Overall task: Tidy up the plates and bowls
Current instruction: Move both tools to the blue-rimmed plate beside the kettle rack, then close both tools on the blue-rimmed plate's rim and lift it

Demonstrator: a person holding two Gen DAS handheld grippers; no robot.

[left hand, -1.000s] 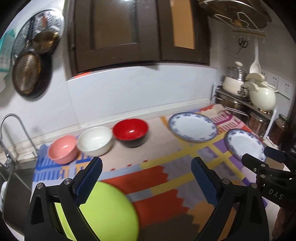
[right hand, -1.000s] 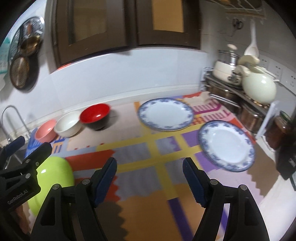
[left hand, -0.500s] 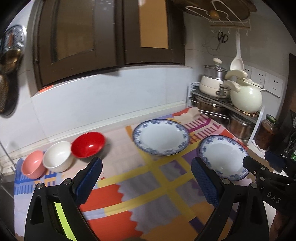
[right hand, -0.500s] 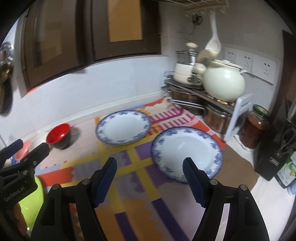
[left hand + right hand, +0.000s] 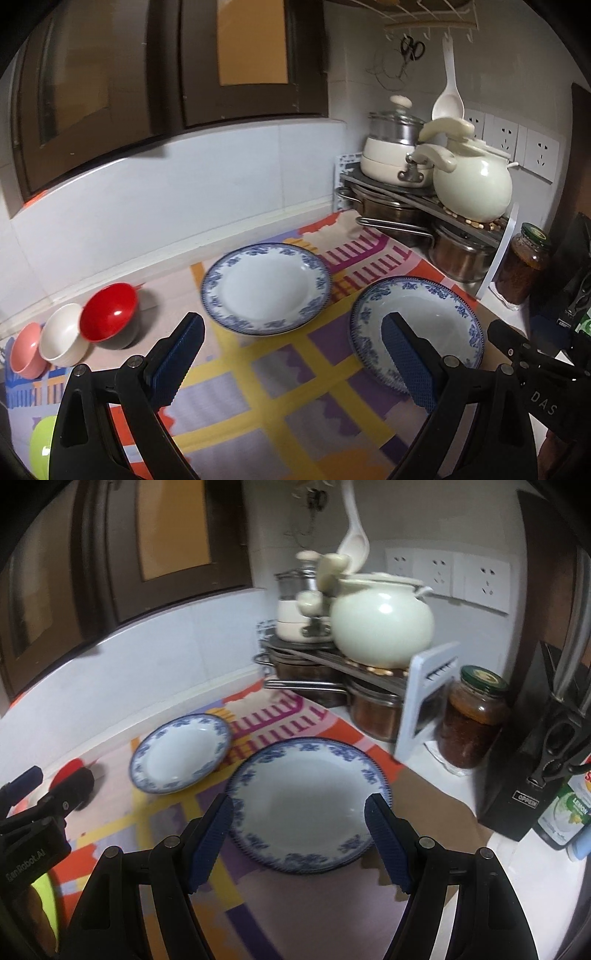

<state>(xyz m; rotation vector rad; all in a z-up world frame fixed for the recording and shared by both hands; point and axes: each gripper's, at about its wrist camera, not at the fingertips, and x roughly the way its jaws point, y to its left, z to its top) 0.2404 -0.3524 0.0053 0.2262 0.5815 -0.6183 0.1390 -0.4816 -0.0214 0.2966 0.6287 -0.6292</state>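
Both views have swung away from the bowls and toward the plates since a second ago: the lime-green bowl that filled the lower left then is now only a sliver.

From the left wrist, the left gripper stands released, nothing between its blue pads. Ahead of it the far blue-rimmed white ceramic plate lies flat on the colourful patterned mat, and the near blue-rimmed white ceramic plate lies just beside it, apart, partly behind the right pad. Along the back wall the glossy red bowl, ribbed white bowl and pink bowl sit in a touching row; the lime-green plastic bowl waits alone at the lower left edge. Nothing looks stacked yet, so I judge the sorting barely begun: plates and bowls all remain to be gathered.

From the right wrist, the right gripper is likewise spread and empty, framing the near plate; the far plate lies beyond, to the left. The left gripper shows at the left edge.

The surface is a kitchen counter, mostly covered by the mat. In the corner stand a metal pot rack bearing a pale green ceramic kettle, a dark glass jar with a green lid, a black knife block, wall sockets and dark wooden cabinets.
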